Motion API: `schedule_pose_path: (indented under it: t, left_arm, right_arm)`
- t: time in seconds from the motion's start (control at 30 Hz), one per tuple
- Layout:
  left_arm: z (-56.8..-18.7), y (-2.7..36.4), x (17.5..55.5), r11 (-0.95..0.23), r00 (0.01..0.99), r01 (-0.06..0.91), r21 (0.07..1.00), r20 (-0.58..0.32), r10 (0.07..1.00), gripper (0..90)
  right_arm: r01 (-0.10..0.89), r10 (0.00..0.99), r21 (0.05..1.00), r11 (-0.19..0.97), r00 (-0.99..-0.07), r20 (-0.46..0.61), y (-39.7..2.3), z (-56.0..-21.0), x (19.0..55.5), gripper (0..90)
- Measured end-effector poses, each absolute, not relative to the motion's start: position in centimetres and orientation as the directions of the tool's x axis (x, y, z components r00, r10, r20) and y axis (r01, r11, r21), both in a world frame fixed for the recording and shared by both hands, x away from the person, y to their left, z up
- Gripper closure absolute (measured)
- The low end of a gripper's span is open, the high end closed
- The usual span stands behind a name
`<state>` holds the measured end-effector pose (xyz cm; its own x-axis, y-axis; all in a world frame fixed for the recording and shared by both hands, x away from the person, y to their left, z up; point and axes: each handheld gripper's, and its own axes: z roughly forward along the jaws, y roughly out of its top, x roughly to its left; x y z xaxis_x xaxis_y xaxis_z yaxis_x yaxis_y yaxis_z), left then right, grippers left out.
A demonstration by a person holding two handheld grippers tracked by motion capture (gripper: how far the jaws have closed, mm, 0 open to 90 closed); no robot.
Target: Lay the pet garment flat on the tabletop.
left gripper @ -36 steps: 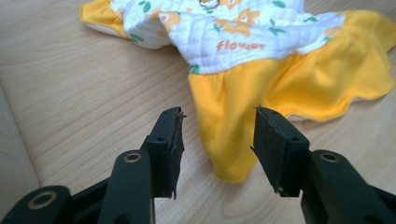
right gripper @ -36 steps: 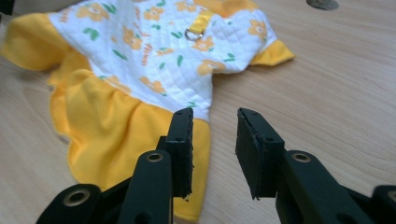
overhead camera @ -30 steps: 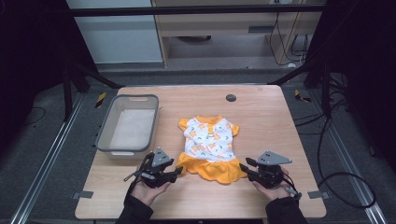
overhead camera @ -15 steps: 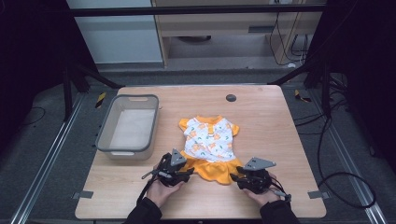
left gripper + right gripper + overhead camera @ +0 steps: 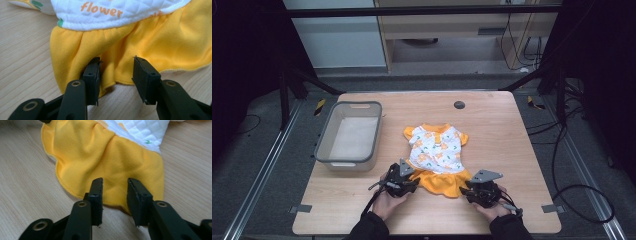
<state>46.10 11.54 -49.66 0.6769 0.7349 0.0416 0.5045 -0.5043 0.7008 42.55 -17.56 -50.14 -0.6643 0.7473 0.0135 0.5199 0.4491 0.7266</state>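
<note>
Dress (image 5: 436, 157) time on my wooden table (image 5: 512, 140): it lies flat beside the grey tub (image 5: 349, 136). My left gripper (image 5: 116, 72) has been closing, part open over the yellow skirt hem. My right gripper (image 5: 114, 195) has been closing too, hem between its jaws, not pinched.

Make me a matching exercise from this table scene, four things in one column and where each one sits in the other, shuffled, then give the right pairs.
Things:
1. grey bin
2. small dress
3. left gripper
4. right gripper

Places:
A. at the right corner of the dress's yellow hem
B. left part of the table, beside the dress
C. at the left corner of the dress's yellow hem
D. laid flat in the middle of the table

Pairs: 1-B, 2-D, 3-C, 4-A
</note>
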Motion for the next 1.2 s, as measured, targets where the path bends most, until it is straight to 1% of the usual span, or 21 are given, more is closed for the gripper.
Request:
schedule_pose_path:
  t: [0.13,0.17,0.27,0.43,0.53,0.63,0.9,1.0,1.1,1.13,1.2]
  left_arm:
    - [-49.6,11.5,46.2,-0.500,0.677,0.518,0.694,0.024,0.736,61.8]
    - [-49.5,11.4,46.1,-0.504,0.679,0.516,0.692,0.028,0.733,64.3]
    - [-49.5,11.0,45.9,-0.520,0.688,0.510,0.685,0.037,0.724,75.2]
    - [-49.4,10.9,45.7,-0.522,0.688,0.513,0.681,0.038,0.725,85.1]
    - [-49.1,11.3,45.7,-0.516,0.691,0.531,0.672,0.009,0.723,86.0]
    - [-48.4,11.6,45.3,-0.511,0.703,0.534,0.674,-0.018,0.711,86.3]
    - [-45.2,13.0,43.0,-0.489,0.750,0.522,0.698,-0.103,0.653,86.2]
    - [-45.1,13.3,42.1,-0.507,0.765,0.535,0.676,-0.134,0.630,85.9]
    - [-45.9,12.9,41.5,-0.528,0.773,0.548,0.649,-0.152,0.615,84.4]
    - [-46.2,12.7,41.3,-0.542,0.776,0.545,0.640,-0.142,0.614,83.0]
    - [-46.4,12.6,41.1,-0.547,0.778,0.537,0.642,-0.127,0.615,77.4]
  right_arm:
    - [0.526,0.754,0.726,0.444,-0.657,0.015,-17.6,-50.1,42.6,77.0]
    - [0.529,0.755,0.725,0.442,-0.655,0.017,-17.6,-50.1,42.6,79.3]
    - [0.533,0.751,0.722,0.441,-0.660,0.028,-17.5,-50.1,42.5,85.8]
    - [0.552,0.750,0.710,0.436,-0.659,0.052,-17.5,-49.9,42.6,88.1]
    - [0.556,0.746,0.712,0.430,-0.662,0.067,-17.7,-49.6,42.6,88.2]
    - [0.541,0.739,0.736,0.406,-0.668,0.083,-18.2,-48.7,42.3,88.2]
    - [0.494,0.720,0.796,0.350,-0.686,0.109,-19.9,-45.9,41.0,87.9]
    - [0.499,0.708,0.794,0.347,-0.694,0.127,-20.6,-45.6,40.4,87.8]
    - [0.521,0.700,0.775,0.358,-0.699,0.146,-20.9,-46.1,39.9,87.6]
    - [0.525,0.698,0.766,0.370,-0.701,0.143,-20.9,-46.4,39.8,87.2]
    - [0.532,0.693,0.749,0.395,-0.708,0.138,-20.7,-47.0,39.6,84.0]
